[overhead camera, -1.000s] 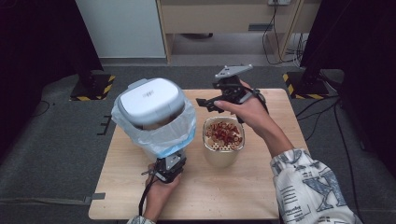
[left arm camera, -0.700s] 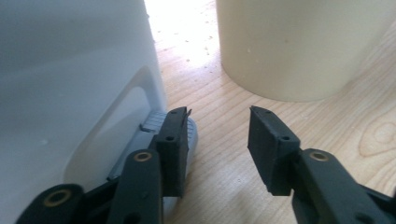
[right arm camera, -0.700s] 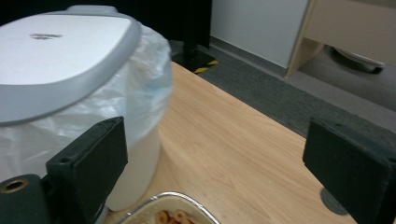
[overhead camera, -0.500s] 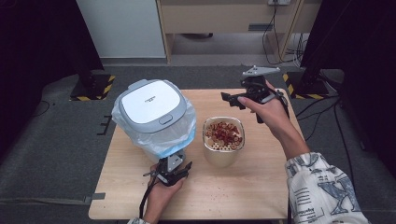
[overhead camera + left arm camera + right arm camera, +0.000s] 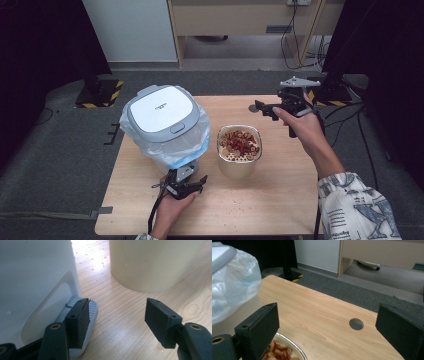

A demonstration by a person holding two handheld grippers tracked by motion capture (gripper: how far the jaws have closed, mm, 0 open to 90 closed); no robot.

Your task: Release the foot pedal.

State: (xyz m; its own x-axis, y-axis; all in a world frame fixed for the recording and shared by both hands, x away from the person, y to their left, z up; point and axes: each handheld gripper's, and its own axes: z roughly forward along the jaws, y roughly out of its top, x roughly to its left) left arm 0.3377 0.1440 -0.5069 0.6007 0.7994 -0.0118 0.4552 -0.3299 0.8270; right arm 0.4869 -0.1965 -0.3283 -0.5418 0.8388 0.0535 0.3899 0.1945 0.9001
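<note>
Grey carpet is surrounding a wooden worktop (image 5: pixel 280 200) that is sitting in the middle of the high view, with dark curtains at both sides and a pale cabinet along the top edge. On the worktop's left half a white bin (image 5: pixel 162 117) with a closed lid is standing, a clear bag (image 5: pixel 197 137) hanging out around its rim. Just right of it, near the centre of the frame, a cream pot (image 5: pixel 239 152) is standing upright, holding red and pale scraps (image 5: pixel 240 141). At the lower middle of the high view, the left tool (image 5: pixel 186 183) is lying low at the bin's base; its jaws have just been opening and are now standing wide apart. In the left gripper view the left jaw is resting against the bin's grey pedal (image 5: pixel 91 312) at the lower left, the other jaw is hanging free over bare wood at the right, and nothing is being gripped. At the upper right of the high view, the right tool (image 5: pixel 262 108) is hovering above the worktop's far right part, well apart from the pot. Its jaws have just been opening too and are standing wide with nothing between them; the right gripper view is looking across the wood towards a round hole (image 5: pixel 356 324).
</note>
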